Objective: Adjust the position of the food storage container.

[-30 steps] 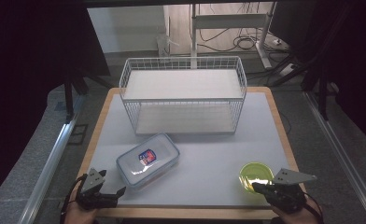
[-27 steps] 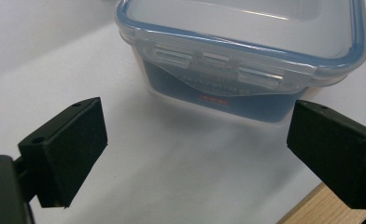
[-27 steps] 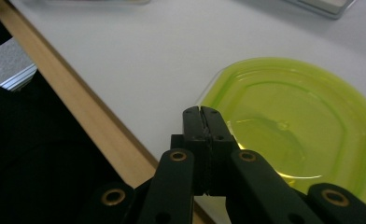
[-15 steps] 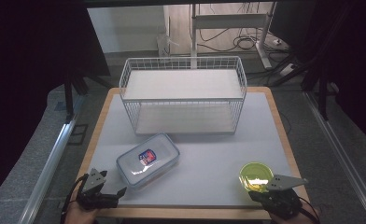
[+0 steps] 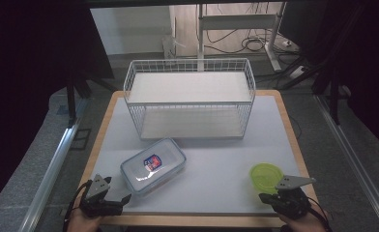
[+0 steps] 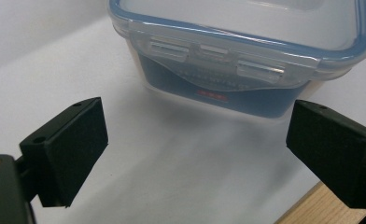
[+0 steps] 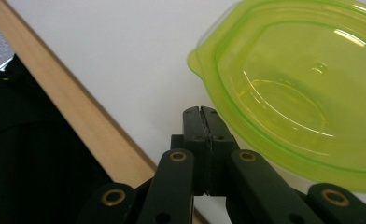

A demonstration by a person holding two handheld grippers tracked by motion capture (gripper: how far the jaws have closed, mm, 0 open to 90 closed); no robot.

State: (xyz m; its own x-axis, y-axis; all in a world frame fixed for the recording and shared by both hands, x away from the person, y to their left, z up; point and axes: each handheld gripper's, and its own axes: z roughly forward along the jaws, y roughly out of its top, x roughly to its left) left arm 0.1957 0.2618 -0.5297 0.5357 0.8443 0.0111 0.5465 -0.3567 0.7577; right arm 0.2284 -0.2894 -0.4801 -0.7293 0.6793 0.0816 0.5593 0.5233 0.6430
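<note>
A clear rectangular container (image 5: 153,164) with a blue-rimmed lid and a red-blue label lies on the white mat at front left. My left gripper (image 5: 123,197) sits just in front of it, open. In the left gripper view the container's latch side (image 6: 246,56) faces the gap between the spread jaws of the left gripper (image 6: 195,144), with nothing between them. A round translucent green bowl (image 5: 265,176) rests at front right. My right gripper (image 5: 267,197) is beside its near rim, shut and empty. In the right gripper view the right gripper (image 7: 200,112) lies next to the green bowl (image 7: 302,84).
A white wire basket (image 5: 190,96) with a white shelf stands at the back middle of the mat. The table's wooden edge (image 5: 197,220) runs just under both grippers. Open mat lies between the container and the bowl.
The right gripper has shifted slightly beside the green bowl and stays shut. The left gripper, the container and the bowl have not moved.
</note>
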